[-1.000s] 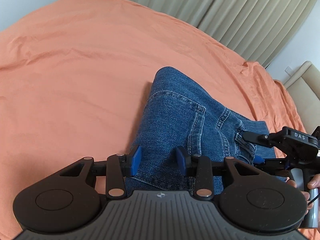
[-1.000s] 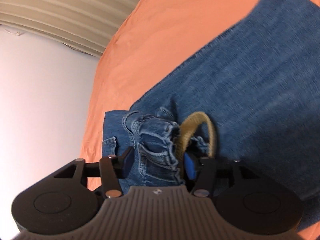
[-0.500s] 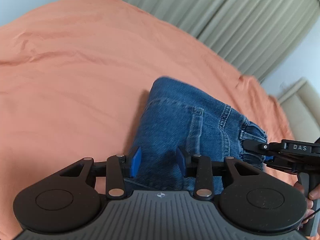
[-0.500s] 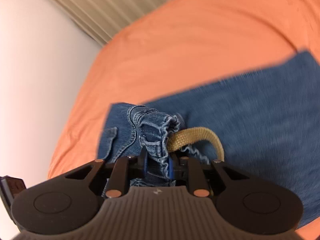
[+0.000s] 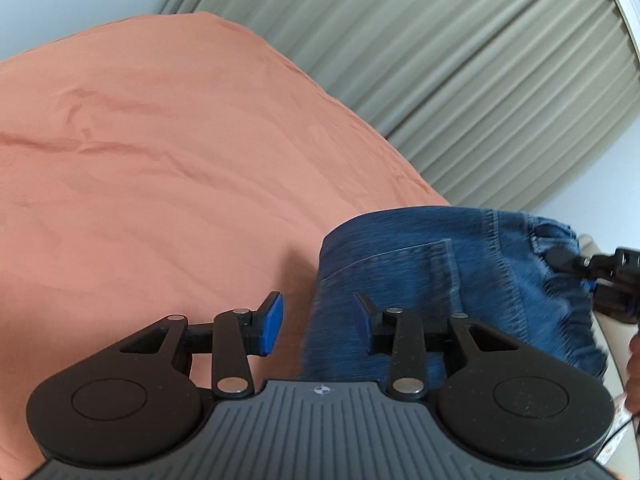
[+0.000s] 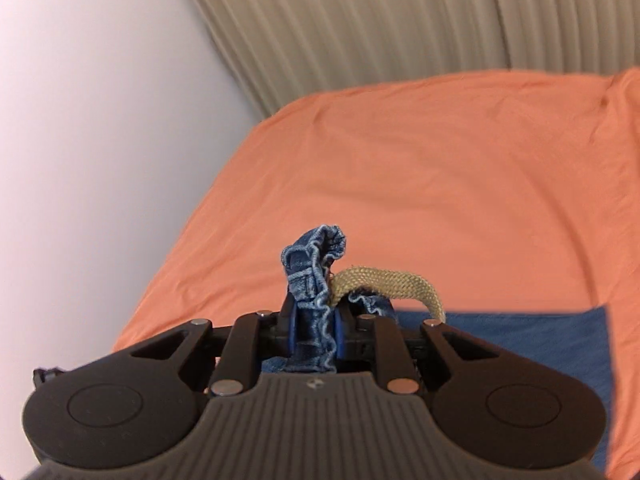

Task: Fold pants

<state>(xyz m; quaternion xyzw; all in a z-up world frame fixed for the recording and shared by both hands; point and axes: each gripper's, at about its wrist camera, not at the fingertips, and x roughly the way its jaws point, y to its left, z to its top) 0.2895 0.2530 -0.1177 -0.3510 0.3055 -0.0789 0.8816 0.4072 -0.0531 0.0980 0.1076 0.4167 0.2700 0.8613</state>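
Observation:
Blue denim pants (image 5: 432,276) lie on an orange bed sheet (image 5: 160,180), with the waist end raised at the right. My left gripper (image 5: 318,318) is open. The left edge of the denim runs between its blue pads, and neither pad presses on the cloth. My right gripper (image 6: 314,332) is shut on the gathered elastic waistband (image 6: 316,256), which sticks up above its fingers. A khaki drawstring (image 6: 388,280) loops out beside it. The rest of the pants (image 6: 520,340) lies flat lower right. In the left wrist view the right gripper (image 5: 576,276) bites the waistband at the right edge.
Pleated beige curtains (image 5: 440,60) hang behind the bed, and a pale wall (image 6: 80,120) stands to its left in the right wrist view. The orange sheet (image 6: 440,160) spreads wide beyond the pants. A person's hand (image 5: 634,360) shows at the right edge.
The right gripper shut on the waistband and rose, lifting the waist end off the bed. The left gripper rose a little and tilted, with its jaws unchanged.

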